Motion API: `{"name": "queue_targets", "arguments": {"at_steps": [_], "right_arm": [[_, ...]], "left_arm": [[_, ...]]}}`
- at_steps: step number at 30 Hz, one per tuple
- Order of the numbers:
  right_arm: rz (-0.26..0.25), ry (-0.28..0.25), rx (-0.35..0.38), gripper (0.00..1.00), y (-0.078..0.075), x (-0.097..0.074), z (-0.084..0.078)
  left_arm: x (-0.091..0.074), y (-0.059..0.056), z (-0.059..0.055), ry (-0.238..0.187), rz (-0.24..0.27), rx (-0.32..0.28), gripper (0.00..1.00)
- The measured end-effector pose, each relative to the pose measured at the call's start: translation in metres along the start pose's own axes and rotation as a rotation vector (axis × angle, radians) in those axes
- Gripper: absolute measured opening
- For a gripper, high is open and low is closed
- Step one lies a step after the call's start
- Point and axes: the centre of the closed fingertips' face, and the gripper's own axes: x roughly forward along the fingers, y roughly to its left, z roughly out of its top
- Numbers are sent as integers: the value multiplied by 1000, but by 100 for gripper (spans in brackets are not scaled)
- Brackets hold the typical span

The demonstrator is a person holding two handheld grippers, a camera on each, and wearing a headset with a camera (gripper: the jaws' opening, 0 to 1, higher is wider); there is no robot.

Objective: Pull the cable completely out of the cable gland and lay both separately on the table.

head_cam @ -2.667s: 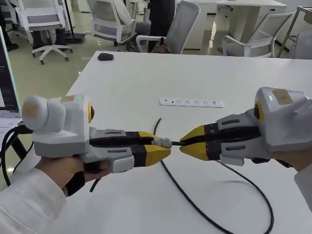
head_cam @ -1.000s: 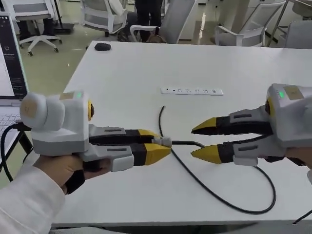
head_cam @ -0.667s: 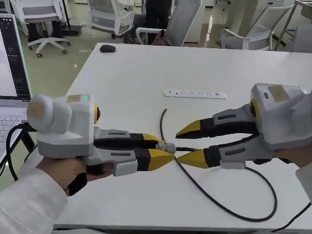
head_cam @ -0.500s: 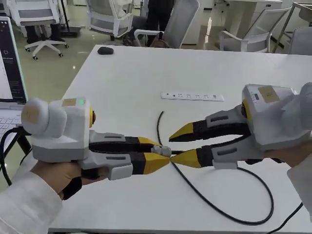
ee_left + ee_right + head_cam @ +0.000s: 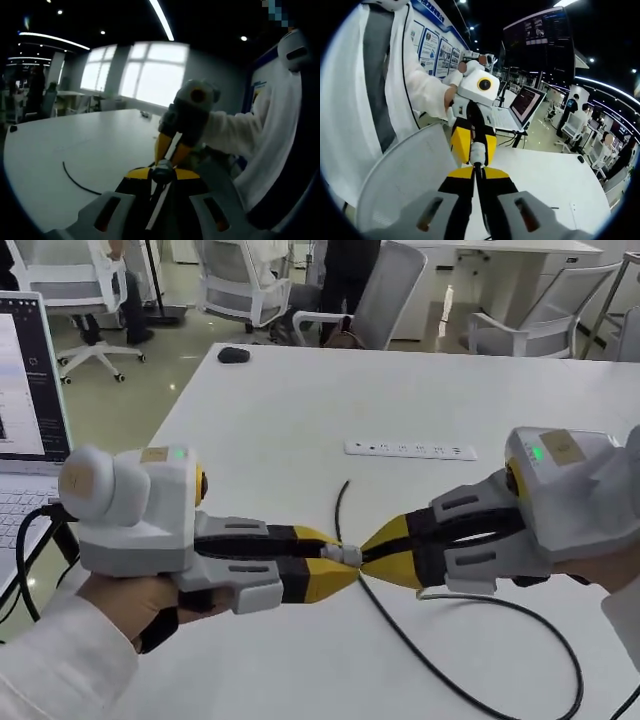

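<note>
Two grippers: the left gripper [image 5: 338,558] and the right gripper [image 5: 368,552] meet tip to tip above the white surface [image 5: 300,410].
Left fingers [image 5: 315,582]: clamped together on the pale cable gland [image 5: 347,555], which pokes out just past their yellow tips.
Right fingers [image 5: 392,540]: pinched together on the black cable [image 5: 338,510] right beside the gland.
Cable run: a short end curves up toward the power strip [image 5: 410,450]; the long part loops over the surface to the right and leaves the picture at the bottom edge.
Hard to tell: the tips cover the join, so how far the cable sits inside the gland is unclear.
Left gripper view: the gland [image 5: 162,174] sits between its own tips.
Right gripper view: the cable [image 5: 479,181] runs straight from its closed tips into the gland [image 5: 477,152].
</note>
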Motion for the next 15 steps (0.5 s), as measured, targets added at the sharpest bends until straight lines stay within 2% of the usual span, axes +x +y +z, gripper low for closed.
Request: {"name": "queue_targets", "arguments": {"at_steps": [9, 15], "right_arm": [[-2, -7, 6, 4, -6, -2, -3], [-26, 5, 17, 4, -12, -10, -11]], "left_arm": [[2, 5, 2, 8, -7, 1, 17], [-2, 11, 4, 1, 0, -8, 17]]}}
